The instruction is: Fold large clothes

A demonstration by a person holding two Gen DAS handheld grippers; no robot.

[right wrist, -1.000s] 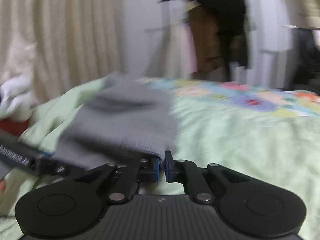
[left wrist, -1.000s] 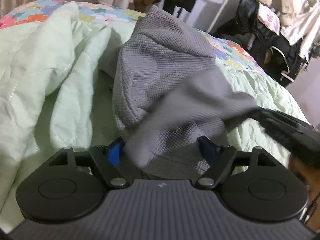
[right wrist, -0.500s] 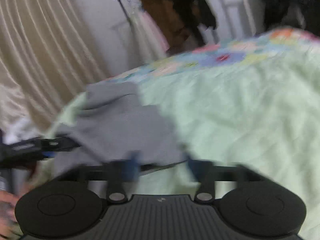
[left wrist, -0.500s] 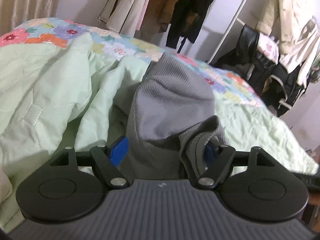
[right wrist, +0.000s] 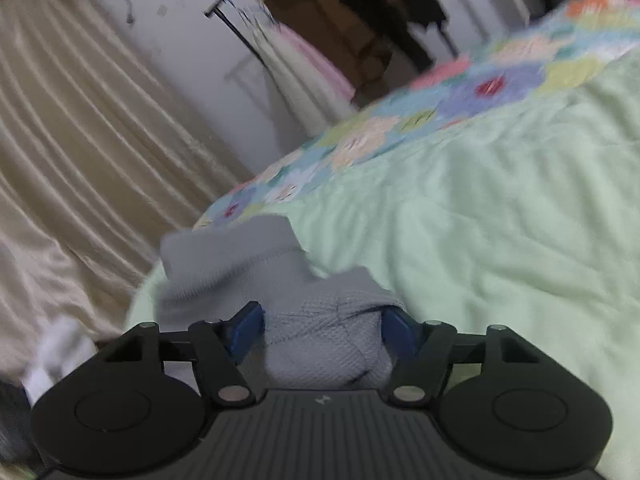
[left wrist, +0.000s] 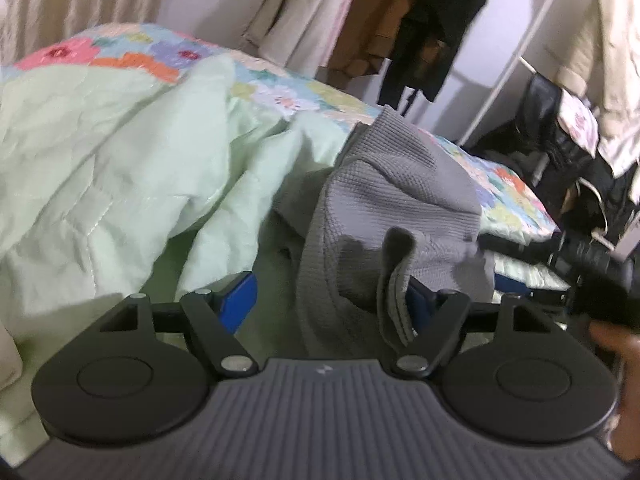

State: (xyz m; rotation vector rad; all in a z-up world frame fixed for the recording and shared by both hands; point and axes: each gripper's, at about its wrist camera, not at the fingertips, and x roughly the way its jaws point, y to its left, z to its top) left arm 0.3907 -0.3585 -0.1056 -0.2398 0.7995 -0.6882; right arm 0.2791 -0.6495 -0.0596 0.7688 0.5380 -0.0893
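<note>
The grey garment (left wrist: 384, 216) lay bunched on the green quilt (left wrist: 100, 168) near the bed's edge. The left gripper (left wrist: 332, 300) stood released, jaws wide, closing slightly, with a fold of cloth draped against its right pad only. The right gripper (right wrist: 322, 330) had its jaws closing around a bulge of the garment (right wrist: 320, 344), the pads beside it; whether they pressed I could not tell.

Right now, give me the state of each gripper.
Left gripper: jaws closing, garment between them, not gripped.
Right gripper: jaws closing, garment between them, not yet pinched.
</note>
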